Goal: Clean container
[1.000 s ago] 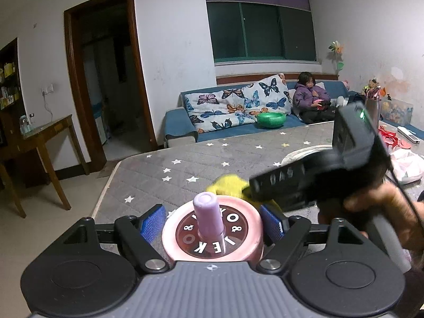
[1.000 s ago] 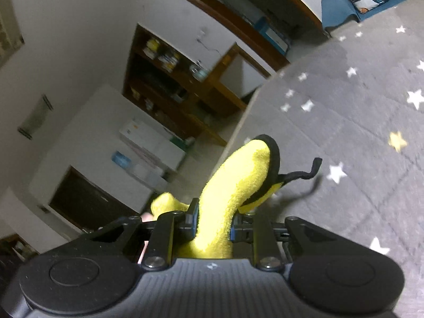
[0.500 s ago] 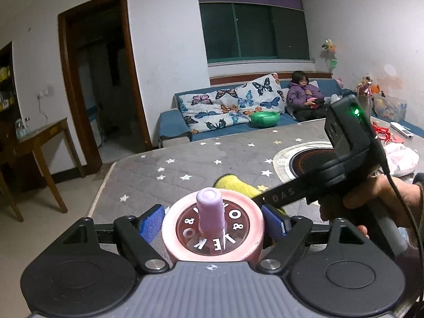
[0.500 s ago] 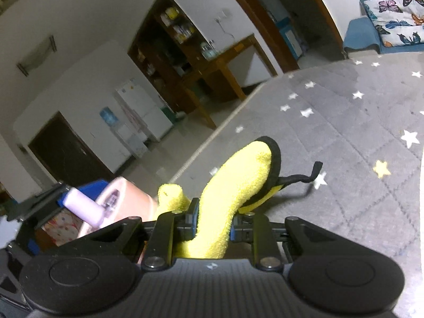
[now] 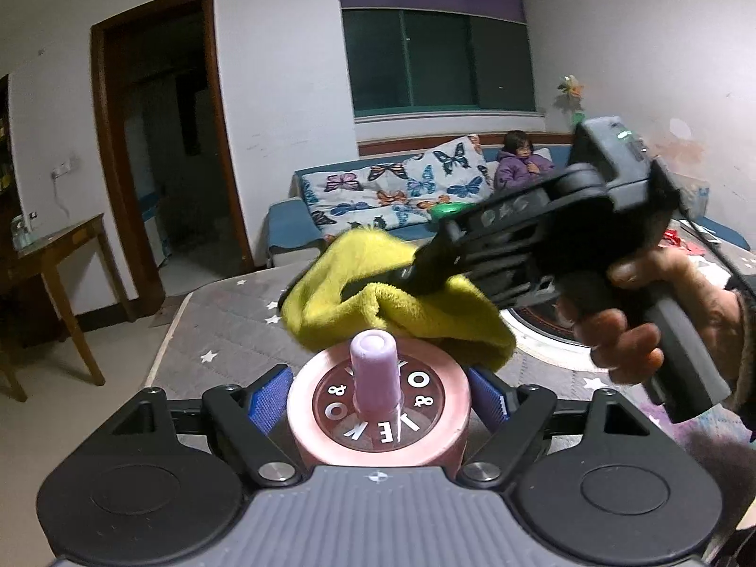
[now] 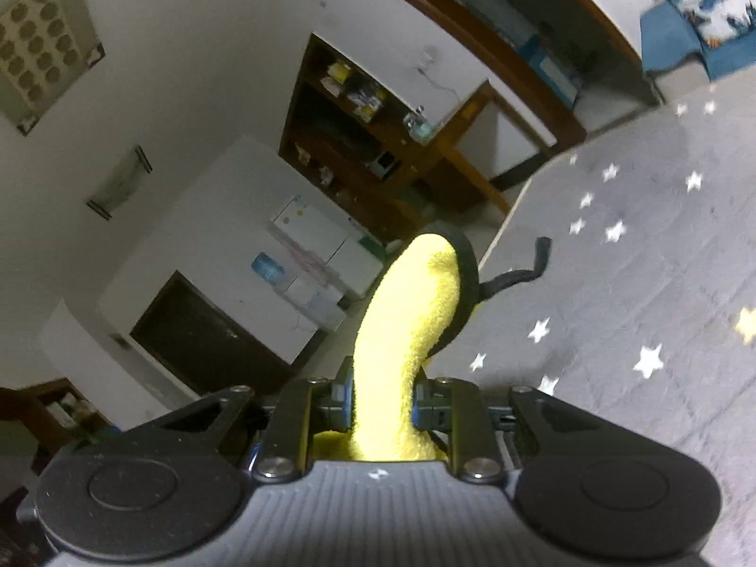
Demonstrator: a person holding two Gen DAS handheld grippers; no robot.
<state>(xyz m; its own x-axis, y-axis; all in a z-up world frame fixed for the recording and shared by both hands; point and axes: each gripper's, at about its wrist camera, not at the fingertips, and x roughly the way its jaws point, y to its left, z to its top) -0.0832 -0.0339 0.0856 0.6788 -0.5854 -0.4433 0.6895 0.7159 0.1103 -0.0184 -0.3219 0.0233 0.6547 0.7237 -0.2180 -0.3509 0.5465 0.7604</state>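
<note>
My left gripper (image 5: 378,401) is shut on a pink container (image 5: 425,430) with a lilac spout on its dark lettered lid; its blue pads press both sides. My right gripper (image 6: 380,408) is shut on a yellow cloth (image 6: 411,321) with a black edge and loop. In the left wrist view the right gripper (image 5: 425,269) is held by a hand just above and behind the container, and the yellow cloth (image 5: 378,302) hangs over the far rim of the lid.
A grey star-patterned table cover (image 5: 227,312) lies below. A round black-and-white hob (image 5: 543,330) sits on it at the right. A wooden side table (image 5: 52,255) stands left, a sofa (image 5: 378,198) with a seated person (image 5: 519,160) behind.
The right gripper has risen and moved left with the cloth, from low beside the container to above its far rim. The left gripper still holds the container.
</note>
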